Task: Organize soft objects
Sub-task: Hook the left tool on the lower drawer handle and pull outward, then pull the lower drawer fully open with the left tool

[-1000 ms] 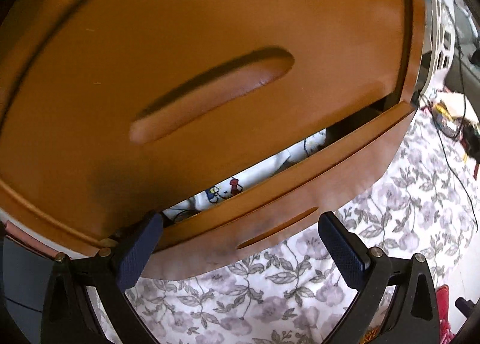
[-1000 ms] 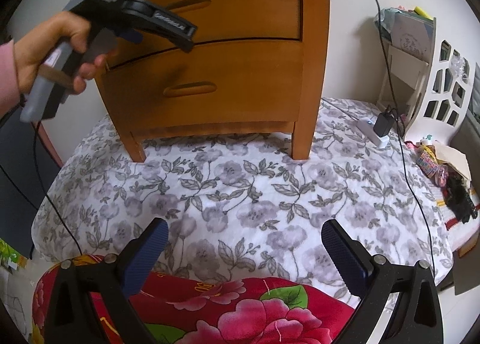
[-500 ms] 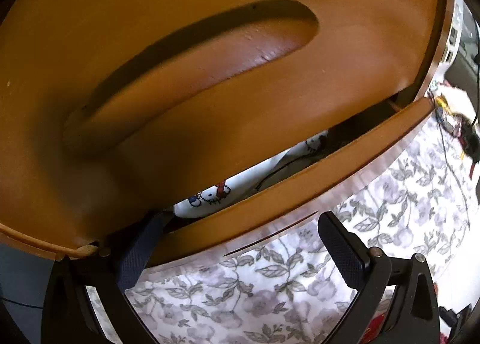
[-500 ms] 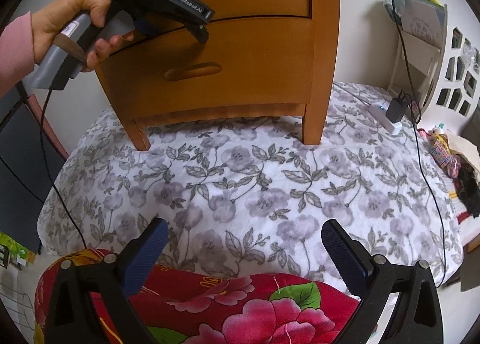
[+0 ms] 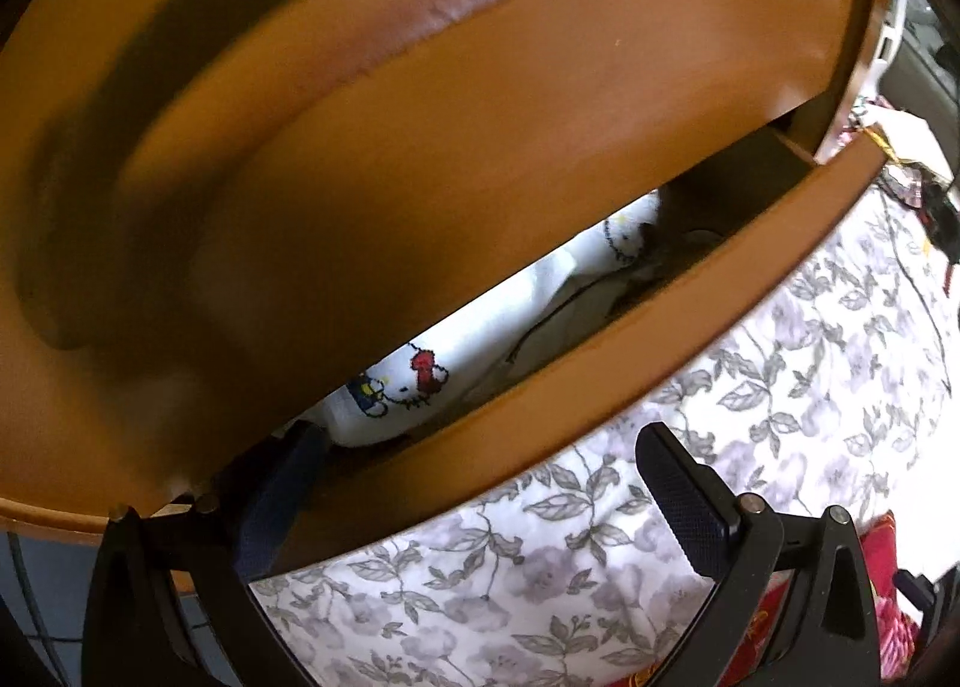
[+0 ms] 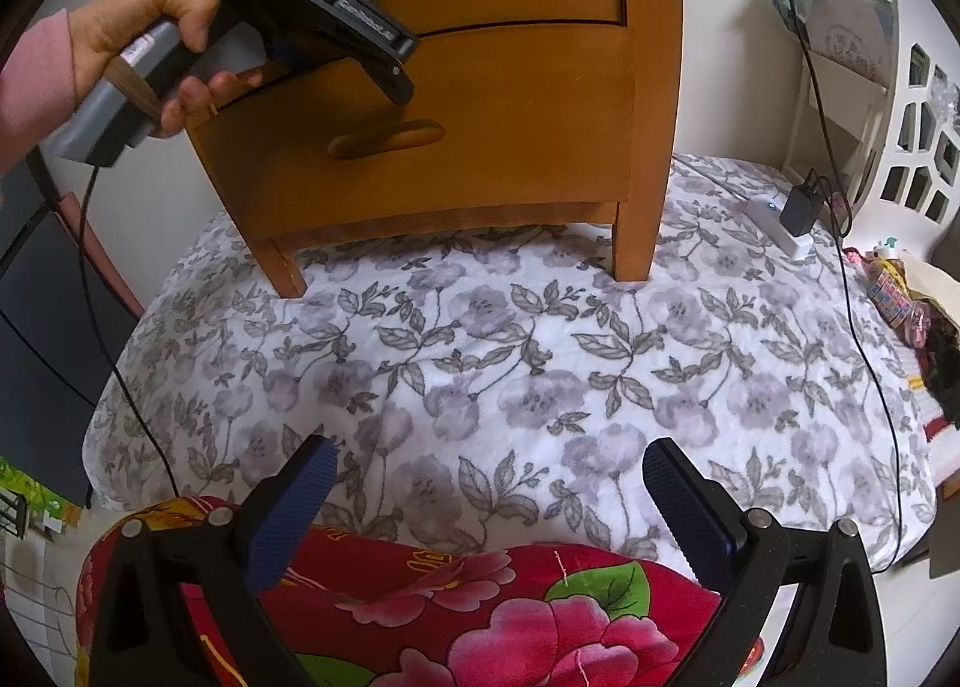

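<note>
In the left wrist view the wooden nightstand's lower drawer stands ajar. Inside lies a white sock with a cartoon cat print beside some grey fabric. My left gripper is open and straddles the drawer front: its left finger is in the gap and its right finger is outside. The right wrist view shows a hand holding that gripper against the nightstand. My right gripper is open and empty over a red floral cushion.
The nightstand stands on a grey floral bedspread. The upper drawer front hangs close over the left gripper. A white power strip with a black charger and cables lie at the right, near a white lattice rack.
My left gripper has moved in closer to the nightstand and its left finger has slipped into the drawer gap, which shows more sock. The right gripper has barely moved.
</note>
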Tool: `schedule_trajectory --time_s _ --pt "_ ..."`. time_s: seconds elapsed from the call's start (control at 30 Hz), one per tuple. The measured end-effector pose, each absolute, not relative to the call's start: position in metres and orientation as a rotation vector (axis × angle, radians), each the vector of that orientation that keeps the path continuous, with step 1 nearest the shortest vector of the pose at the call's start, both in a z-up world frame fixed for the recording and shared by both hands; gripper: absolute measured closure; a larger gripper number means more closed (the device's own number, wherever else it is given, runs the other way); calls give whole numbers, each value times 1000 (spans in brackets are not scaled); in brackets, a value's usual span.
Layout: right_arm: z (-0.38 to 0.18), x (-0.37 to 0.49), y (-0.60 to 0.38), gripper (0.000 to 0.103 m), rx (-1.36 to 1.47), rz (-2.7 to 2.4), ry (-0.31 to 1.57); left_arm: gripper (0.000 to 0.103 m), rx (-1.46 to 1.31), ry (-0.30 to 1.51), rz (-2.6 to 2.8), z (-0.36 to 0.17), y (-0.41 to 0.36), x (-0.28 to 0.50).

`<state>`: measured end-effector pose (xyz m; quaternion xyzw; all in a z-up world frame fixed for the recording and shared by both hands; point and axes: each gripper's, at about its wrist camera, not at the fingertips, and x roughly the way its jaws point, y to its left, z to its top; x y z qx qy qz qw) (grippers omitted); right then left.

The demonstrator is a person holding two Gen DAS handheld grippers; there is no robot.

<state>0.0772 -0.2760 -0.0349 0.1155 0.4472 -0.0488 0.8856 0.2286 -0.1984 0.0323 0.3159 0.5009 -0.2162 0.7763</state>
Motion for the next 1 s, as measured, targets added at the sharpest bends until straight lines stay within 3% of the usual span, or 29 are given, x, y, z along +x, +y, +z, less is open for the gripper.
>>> schedule_trajectory --time_s 1.0 --pt "-36 75 -272 0 223 -119 946 2 701 1107 -540 37 -207 214"
